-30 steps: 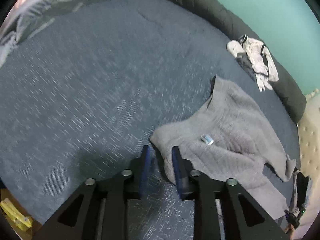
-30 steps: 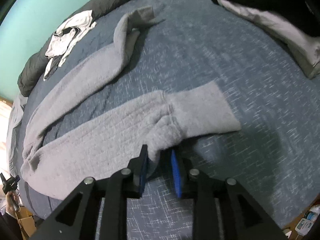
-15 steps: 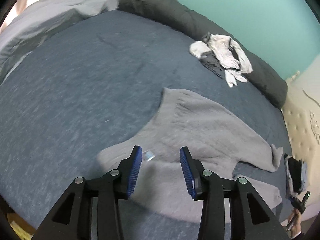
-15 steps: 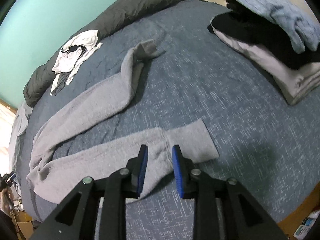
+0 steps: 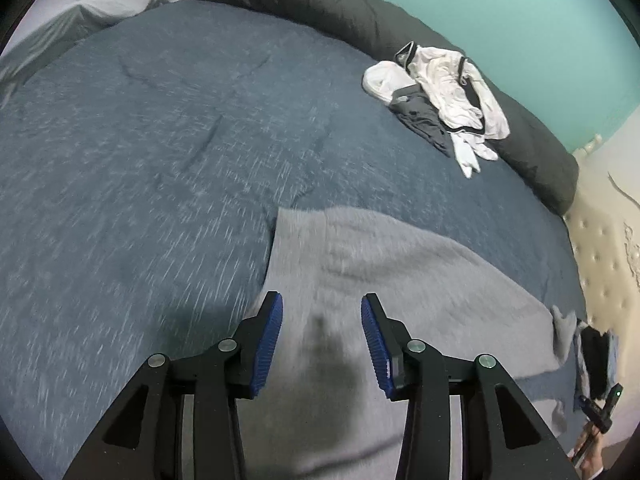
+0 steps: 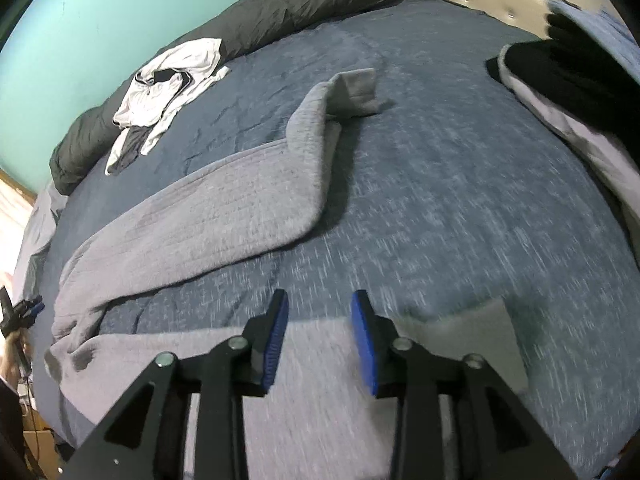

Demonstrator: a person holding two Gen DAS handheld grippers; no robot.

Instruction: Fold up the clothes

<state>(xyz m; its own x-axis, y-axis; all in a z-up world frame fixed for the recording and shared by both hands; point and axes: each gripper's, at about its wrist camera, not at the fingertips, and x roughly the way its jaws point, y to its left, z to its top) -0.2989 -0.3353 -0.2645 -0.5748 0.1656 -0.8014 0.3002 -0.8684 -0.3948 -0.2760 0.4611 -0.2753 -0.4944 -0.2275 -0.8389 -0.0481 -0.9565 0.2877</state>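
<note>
Observing: both grippers hang clear above the grey sweatshirt (image 5: pixel 404 280), which lies spread on the blue bedspread (image 5: pixel 160 140); neither pinches cloth
Left gripper (image 5: pixel 322 332): jaws spread, having just been opening; nothing between the blue pads, only sweatshirt body lying below them
Right gripper (image 6: pixel 318 334): jaws parted, narrower than the left, also just been opening; pads empty, above the near sleeve (image 6: pixel 320 360) close to its cuff (image 6: pixel 476 340)
Garment layout: near sleeve runs flat along the bed edge in the right wrist view; far sleeve (image 6: pixel 304 160) is doubled back on itself, its cuff turned up toward the headboard side
Step in hand, by my reading: the laying-out is done and released; the fold proper has not begun, as the body shows no crease yet
Next move calls for: picking fresh grip points, likely a sleeve or a side edge, lowering the open jaws until the pads straddle one layer of cloth, then closing before lifting across
Caution: knit looks thick and soft, so a shallow pinch may slip; the doubled far sleeve probably wants straightening first
Surroundings: white and dark laundry heap (image 5: pixel 444 96) waits near the rolled dark duvet (image 5: pixel 320 4); a stack of folded clothes (image 6: pixel 568 80) sits at the right, well apart from the sweatshirt
Image note: motion blur in both views, fine weave detail unreadable
</note>
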